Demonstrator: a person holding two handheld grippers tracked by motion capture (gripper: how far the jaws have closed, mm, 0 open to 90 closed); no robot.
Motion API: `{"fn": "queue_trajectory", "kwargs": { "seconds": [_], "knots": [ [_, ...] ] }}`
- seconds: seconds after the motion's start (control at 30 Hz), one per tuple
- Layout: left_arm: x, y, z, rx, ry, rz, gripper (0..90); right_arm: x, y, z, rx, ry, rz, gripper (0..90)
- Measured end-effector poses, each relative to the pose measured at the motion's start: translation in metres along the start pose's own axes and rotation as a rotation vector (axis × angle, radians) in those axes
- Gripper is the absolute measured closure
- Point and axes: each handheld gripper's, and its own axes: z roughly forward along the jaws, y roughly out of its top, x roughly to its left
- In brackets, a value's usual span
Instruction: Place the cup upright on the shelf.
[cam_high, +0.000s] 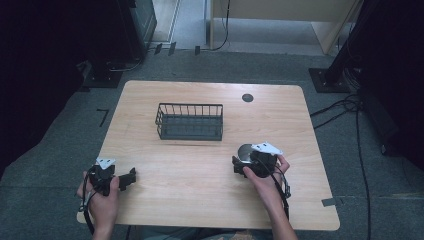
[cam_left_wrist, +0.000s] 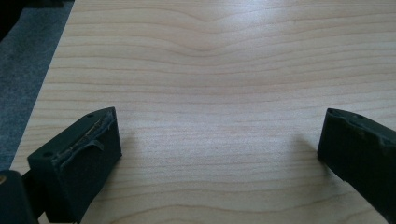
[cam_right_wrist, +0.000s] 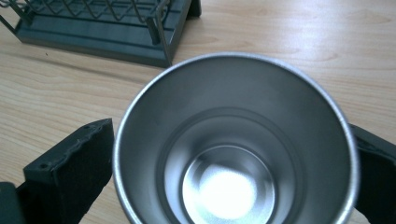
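A shiny metal cup (cam_high: 245, 151) stands upright on the wooden table (cam_high: 190, 170), right of centre. My right gripper (cam_high: 243, 160) is shut on it; in the right gripper view the empty cup (cam_right_wrist: 233, 140) sits between the two black jaws, both touching its sides. My left gripper (cam_high: 131, 178) rests near the table's front left corner. Its jaws point right and stand wide apart over bare wood, with nothing between them in the left gripper view (cam_left_wrist: 219, 135).
A dark wire basket (cam_high: 190, 131) stands empty at the table's middle, just beyond the cup (cam_right_wrist: 93, 39). A black round grommet (cam_high: 247, 97) sits near the far edge. Cables and dark equipment stands lie on the grey floor around the table.
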Motion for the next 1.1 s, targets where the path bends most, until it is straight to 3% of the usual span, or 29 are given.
{"fn": "queue_trajectory", "kwargs": {
  "seconds": [0.23,0.37,0.5,0.83,1.1],
  "knots": [
    [0.000,0.000,0.000,0.000,0.000,0.000,0.0,0.000,-0.006,0.007,0.028,-0.009,-0.001,0.0],
    [0.000,0.000,0.000,0.000,0.000,0.000,0.0,0.000,-0.008,0.008,0.012,-0.039,0.000,12.4],
    [0.000,0.000,0.000,0.000,0.000,0.000,0.0,0.000,-0.009,0.008,0.002,-0.042,-0.004,16.0],
    [0.000,0.000,0.000,0.000,0.000,0.000,0.0,0.003,-0.004,0.003,-0.010,-0.040,-0.011,16.4],
    [0.000,0.000,0.000,0.000,0.000,0.000,0.0,0.013,0.006,-0.003,-0.035,-0.014,-0.034,16.6]
  ]
}}
